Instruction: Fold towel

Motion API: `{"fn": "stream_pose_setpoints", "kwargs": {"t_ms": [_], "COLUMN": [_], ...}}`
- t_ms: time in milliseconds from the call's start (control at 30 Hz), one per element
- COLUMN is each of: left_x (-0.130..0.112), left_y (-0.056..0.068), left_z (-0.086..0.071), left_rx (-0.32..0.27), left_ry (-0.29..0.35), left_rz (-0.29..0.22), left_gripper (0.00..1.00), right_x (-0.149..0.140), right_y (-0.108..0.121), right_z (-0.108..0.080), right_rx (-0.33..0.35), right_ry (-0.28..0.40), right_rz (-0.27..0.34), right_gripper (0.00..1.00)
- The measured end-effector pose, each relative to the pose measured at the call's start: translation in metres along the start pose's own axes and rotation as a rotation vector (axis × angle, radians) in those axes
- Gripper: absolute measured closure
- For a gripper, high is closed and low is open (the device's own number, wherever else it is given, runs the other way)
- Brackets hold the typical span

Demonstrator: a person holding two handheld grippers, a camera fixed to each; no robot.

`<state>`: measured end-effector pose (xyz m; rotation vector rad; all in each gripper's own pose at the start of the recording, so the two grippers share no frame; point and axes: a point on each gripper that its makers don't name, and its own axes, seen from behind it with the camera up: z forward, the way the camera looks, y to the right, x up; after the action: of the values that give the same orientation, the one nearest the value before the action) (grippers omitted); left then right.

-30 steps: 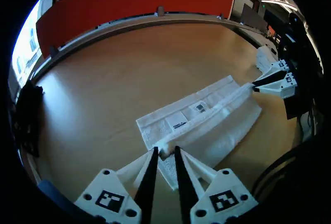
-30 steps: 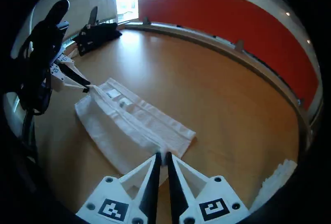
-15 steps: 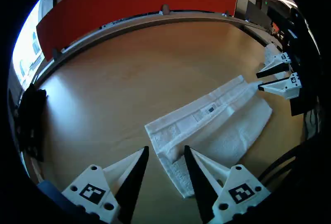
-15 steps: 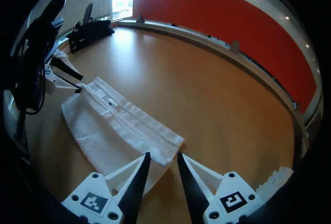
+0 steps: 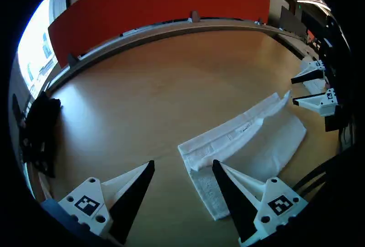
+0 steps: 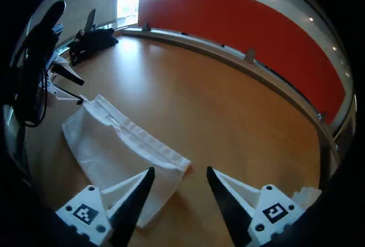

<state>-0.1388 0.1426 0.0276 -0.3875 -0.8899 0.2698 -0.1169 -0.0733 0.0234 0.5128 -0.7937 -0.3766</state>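
Note:
A white towel [image 5: 248, 139] lies flat on the wooden table [image 5: 150, 91], folded lengthwise, with its hemmed edge on top. In the left gripper view my left gripper [image 5: 182, 165] stands open, its fingers wide apart just short of the towel's near corner and touching nothing. Across the towel, my right gripper [image 5: 295, 90] is open at the far end. In the right gripper view the right gripper [image 6: 180, 170] is open above the towel [image 6: 116, 144] and its near corner. The left gripper [image 6: 82, 92] is open by the far corner.
A red partition [image 5: 155, 0] runs along the table's far edge behind a raised rail. A black object [image 5: 39, 128] sits at the table's left end, the same black object [image 6: 93, 41] near the window. A stack of white cloths [image 6: 306, 197] lies at the right.
Both grippers were shut on the towel's folded edge; they opened, let it go and drew back. The towel has settled flat on the table.

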Motion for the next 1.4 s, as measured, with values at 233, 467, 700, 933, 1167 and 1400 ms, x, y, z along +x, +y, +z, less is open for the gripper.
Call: {"fn": "stream_pose_setpoints", "kwargs": {"t_ms": [233, 467, 700, 933, 1167, 1400], "left_x": [-0.004, -0.014, -0.027, -0.044, -0.063, -0.072], "left_y": [-0.001, 0.004, 0.008, 0.013, 0.02, 0.023], "left_z": [-0.006, -0.015, -0.03, -0.046, -0.06, -0.065], "left_rx": [0.001, -0.005, -0.006, 0.001, 0.006, 0.008], "left_ry": [0.001, -0.005, -0.006, -0.008, -0.014, -0.015], "left_rz": [-0.009, -0.04, -0.05, -0.065, -0.095, -0.111], "left_gripper": [0.06, 0.06, 0.06, 0.06, 0.06, 0.06], "right_x": [-0.001, -0.005, -0.013, -0.02, -0.032, -0.042], "right_y": [-0.003, -0.012, -0.024, -0.034, -0.042, -0.047], "right_z": [-0.007, -0.019, -0.033, -0.048, -0.065, -0.073], "right_rx": [-0.004, 0.005, 0.011, 0.01, 0.005, 0.0], "right_ry": [0.011, 0.013, 0.014, 0.015, 0.011, 0.006], "right_rz": [0.018, 0.02, 0.015, 0.018, 0.031, 0.039], "right_gripper": [0.03, 0.03, 0.03, 0.03, 0.03, 0.03]}}
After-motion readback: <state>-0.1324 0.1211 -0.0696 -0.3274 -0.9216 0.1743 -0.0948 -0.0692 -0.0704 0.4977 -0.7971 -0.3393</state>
